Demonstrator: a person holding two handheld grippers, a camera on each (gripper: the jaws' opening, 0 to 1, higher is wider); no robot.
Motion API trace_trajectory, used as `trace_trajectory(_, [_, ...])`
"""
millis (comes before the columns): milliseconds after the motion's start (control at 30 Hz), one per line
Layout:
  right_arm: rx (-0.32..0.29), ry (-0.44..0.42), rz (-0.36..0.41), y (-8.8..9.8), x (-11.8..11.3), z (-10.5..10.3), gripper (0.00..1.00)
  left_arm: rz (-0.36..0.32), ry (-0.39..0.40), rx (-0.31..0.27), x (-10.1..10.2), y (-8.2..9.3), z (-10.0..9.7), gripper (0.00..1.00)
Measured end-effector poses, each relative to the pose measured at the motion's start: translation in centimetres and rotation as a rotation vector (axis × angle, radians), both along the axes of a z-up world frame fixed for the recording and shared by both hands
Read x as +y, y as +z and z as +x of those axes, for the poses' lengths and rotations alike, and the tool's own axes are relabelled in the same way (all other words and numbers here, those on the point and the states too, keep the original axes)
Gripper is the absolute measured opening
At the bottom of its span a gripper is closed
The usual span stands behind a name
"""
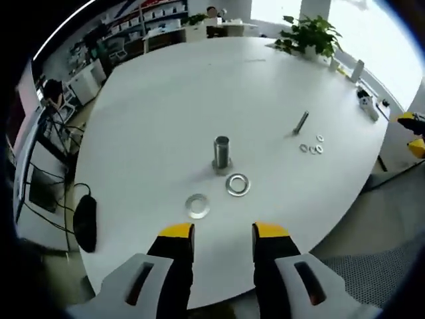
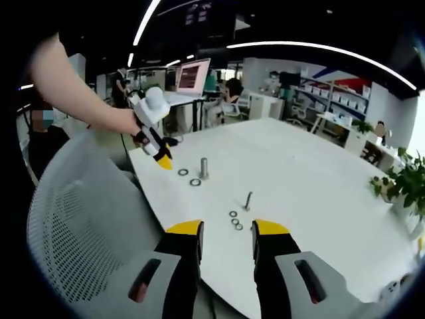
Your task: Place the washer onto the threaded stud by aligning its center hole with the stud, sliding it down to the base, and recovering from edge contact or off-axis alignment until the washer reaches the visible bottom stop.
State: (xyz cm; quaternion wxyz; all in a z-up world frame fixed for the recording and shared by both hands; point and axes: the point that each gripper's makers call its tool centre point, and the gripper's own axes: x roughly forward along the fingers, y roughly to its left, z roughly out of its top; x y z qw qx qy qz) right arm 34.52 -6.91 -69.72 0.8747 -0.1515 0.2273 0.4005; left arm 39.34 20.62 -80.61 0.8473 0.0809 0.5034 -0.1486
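Flat, thin, slippery steel washer (image 1: 238, 185) at stud's (image 1: 221, 154) 5 o'clock, best pinched by rim; left gripper (image 1: 223, 232) and right gripper (image 2: 226, 229) held wide, empty.

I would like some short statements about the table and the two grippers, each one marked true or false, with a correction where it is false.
1. Two large washers lie flat on the white table beside the upright stud. True.
2. A washer is already seated on the stud. False: nothing shows around the stud; both large washers lie on the table.
3. The left gripper has its fingers apart and holds nothing. True.
4. The right gripper is shut on a washer. False: its fingers are apart and empty.
5. Three small washers lie near a thin bolt. True.
6. The potted plant stands between the stud and the left gripper. False: it is at the table's far edge.
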Motion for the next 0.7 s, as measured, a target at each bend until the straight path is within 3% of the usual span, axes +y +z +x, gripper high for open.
trace_trajectory(300, [0.000, 0.002, 0.002, 0.0, 0.0, -0.1, 0.31, 0.024, 0.016, 0.045, 0.8, -1.6, 1.5, 0.33])
trace_trajectory(700, [0.004, -0.005, 0.001, -0.1, -0.2, -0.1, 0.31, 0.079, -0.021, 0.138, 1.3, -3.8, 2.6, 0.33])
